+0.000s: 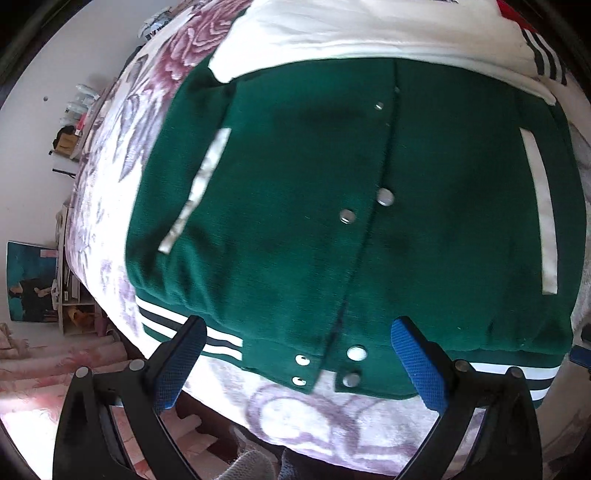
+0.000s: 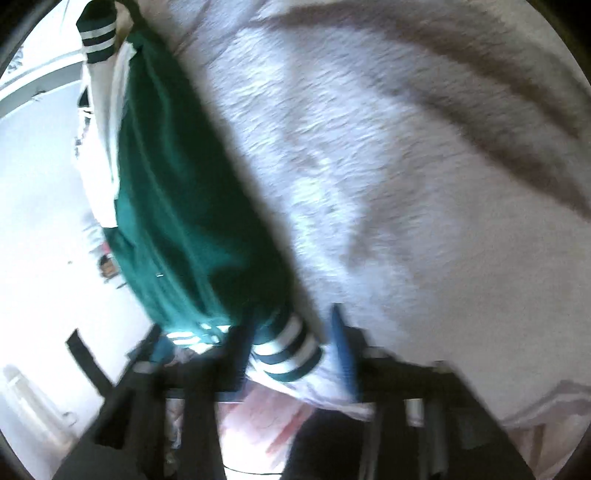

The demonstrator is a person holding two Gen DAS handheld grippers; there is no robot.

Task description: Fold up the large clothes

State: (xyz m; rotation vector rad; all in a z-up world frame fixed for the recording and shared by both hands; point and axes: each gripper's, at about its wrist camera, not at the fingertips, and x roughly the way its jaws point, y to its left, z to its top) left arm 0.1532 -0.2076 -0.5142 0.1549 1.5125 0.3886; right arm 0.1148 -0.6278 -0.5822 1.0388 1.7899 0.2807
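Green wool-like cloth fills most of what we see from the left wrist: a varsity jacket [image 1: 332, 206] lies front up on a bed covered by a floral blanket [image 1: 122, 155], its snap placket running down the middle, white pocket welts on either side, and white sleeves [image 1: 351, 33] folded across its upper part. The striped hem [image 1: 221, 341] faces us at the near edge of the bed. Our left tool [image 1: 299, 363] hangs over that hem with its blue-padded fingers [image 1: 417, 363] standing wide apart, nothing pressed between them.

From the right wrist the picture is blurred. There we see the jacket's side edge [image 2: 177, 206] on the pale fuzzy blanket [image 2: 388, 166], and a green-and-white striped corner of the hem [image 2: 288, 350] lying between the fingers of our right tool [image 2: 291, 354]. One blue pad [image 2: 343, 354] sits just beside that striped band. The fingers stand partly apart; whether the pads actually press the cloth we cannot tell through the blur.
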